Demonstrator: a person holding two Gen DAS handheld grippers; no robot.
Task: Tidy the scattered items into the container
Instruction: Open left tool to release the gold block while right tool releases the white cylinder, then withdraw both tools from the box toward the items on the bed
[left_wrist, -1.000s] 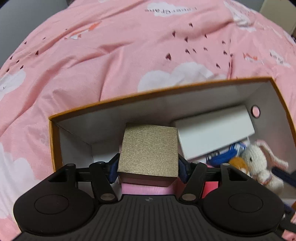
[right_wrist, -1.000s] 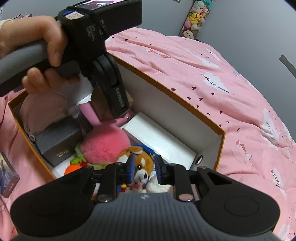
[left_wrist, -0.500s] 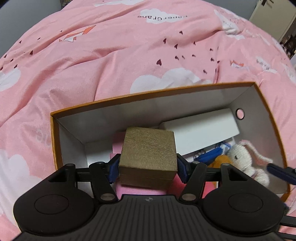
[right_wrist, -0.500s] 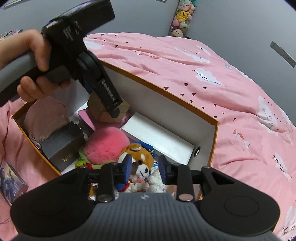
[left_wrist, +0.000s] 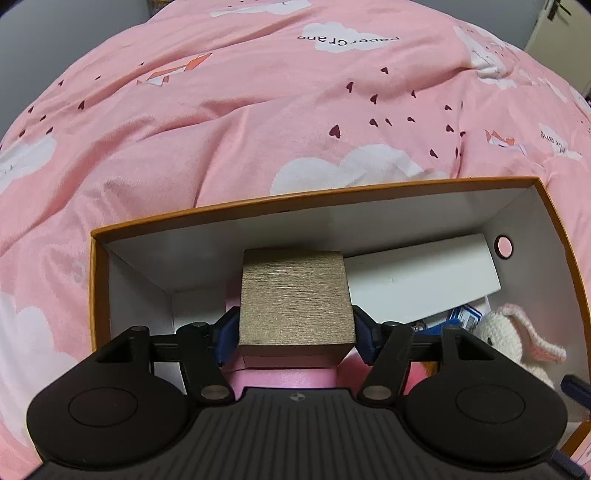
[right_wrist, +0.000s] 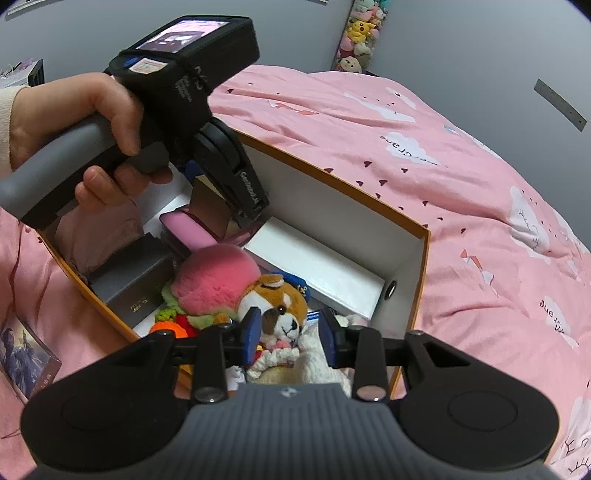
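My left gripper (left_wrist: 294, 334) is shut on a gold-brown box (left_wrist: 294, 299) and holds it over a pink case (left_wrist: 288, 376) in the far left part of the orange cardboard box (left_wrist: 280, 206). In the right wrist view the same gold-brown box (right_wrist: 210, 212) hangs between the left gripper's fingers above the pink case (right_wrist: 188, 230). My right gripper (right_wrist: 290, 334) is open and empty, just above a plush dog (right_wrist: 280, 306) lying in the orange box (right_wrist: 421, 280).
Inside the orange box lie a long white box (right_wrist: 314, 266), a pink plush ball (right_wrist: 214, 277), a dark grey box (right_wrist: 136, 284), a pink pouch (right_wrist: 99, 236) and a white knitted bunny (left_wrist: 513, 332). A printed card box (right_wrist: 26, 354) lies on the pink bedspread (right_wrist: 461, 192) outside.
My left gripper, still holding the gold-brown box, has drawn up and back over the orange box. My right gripper has opened wider around the plush dog's head.
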